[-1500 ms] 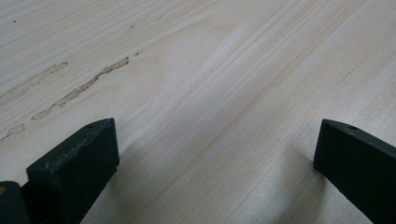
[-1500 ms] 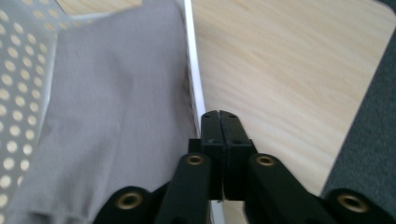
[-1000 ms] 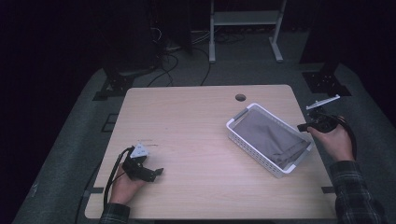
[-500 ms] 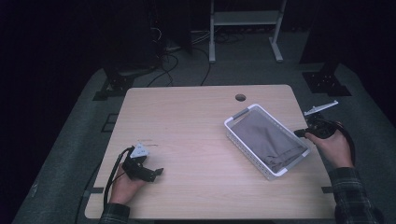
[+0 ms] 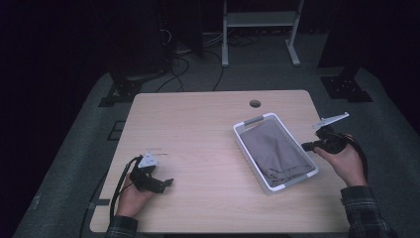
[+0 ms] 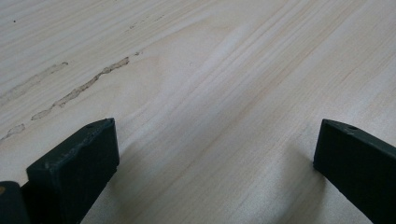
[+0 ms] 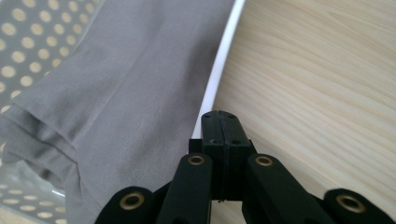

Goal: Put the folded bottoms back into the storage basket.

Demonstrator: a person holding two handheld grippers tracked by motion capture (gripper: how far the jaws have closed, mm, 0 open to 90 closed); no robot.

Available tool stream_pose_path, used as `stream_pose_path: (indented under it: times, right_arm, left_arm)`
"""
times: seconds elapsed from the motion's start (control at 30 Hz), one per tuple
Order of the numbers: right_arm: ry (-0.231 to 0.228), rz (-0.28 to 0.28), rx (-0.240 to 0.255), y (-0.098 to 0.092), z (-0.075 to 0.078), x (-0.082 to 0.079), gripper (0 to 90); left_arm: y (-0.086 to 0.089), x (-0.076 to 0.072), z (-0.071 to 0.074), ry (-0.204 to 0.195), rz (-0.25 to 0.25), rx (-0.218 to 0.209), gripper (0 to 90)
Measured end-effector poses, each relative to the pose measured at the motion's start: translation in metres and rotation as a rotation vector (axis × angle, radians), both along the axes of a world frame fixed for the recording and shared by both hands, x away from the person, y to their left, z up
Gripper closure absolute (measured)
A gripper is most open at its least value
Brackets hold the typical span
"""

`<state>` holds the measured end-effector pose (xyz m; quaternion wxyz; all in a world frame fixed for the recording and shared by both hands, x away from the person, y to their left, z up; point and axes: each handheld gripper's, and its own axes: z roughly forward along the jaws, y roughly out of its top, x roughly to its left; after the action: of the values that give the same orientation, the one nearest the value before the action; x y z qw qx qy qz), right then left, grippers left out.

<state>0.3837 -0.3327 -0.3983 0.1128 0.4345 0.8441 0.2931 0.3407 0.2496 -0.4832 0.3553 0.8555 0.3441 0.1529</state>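
- Leftmost, the left gripper (image 5: pixel 167 183) rests on the table (image 5: pixel 198 129) near its front left corner, well apart from the work; its own view shows the jaws spread wide with bare wood between them, pinching nothing.
- Mid-right, a white basket (image 5: pixel 246 121) lies at a slant on the table, and a folded grey cloth (image 5: pixel 275 151) lies inside it, flat on the bottom, with its layered edges toward the front end.
- Nothing of the cloth hangs over the rim as far as the high view shows, so I judge the placing itself done.
- Further right, the right gripper (image 5: pixel 305 146) hovers just beside the basket's right wall, outside it; in its own view the jaws are pressed together with nothing between them, their tips over the white rim (image 7: pixel 219 70).
- What remains, in my judgement, is little: perhaps nudging the basket or drawing the right hand (image 5: pixel 344 161) away, while the left stays idle.
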Motion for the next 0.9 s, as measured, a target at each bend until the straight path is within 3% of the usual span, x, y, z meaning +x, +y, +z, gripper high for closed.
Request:
stream_pose_path:
  times: [0.9]
  right_arm:
    - [-0.028, 0.13, 0.014, 0.057, 0.0, -0.024, 89.6]
  left_arm:
    - [0.0, 0.0, 0.0, -0.001, 0.001, -0.002, 0.0]
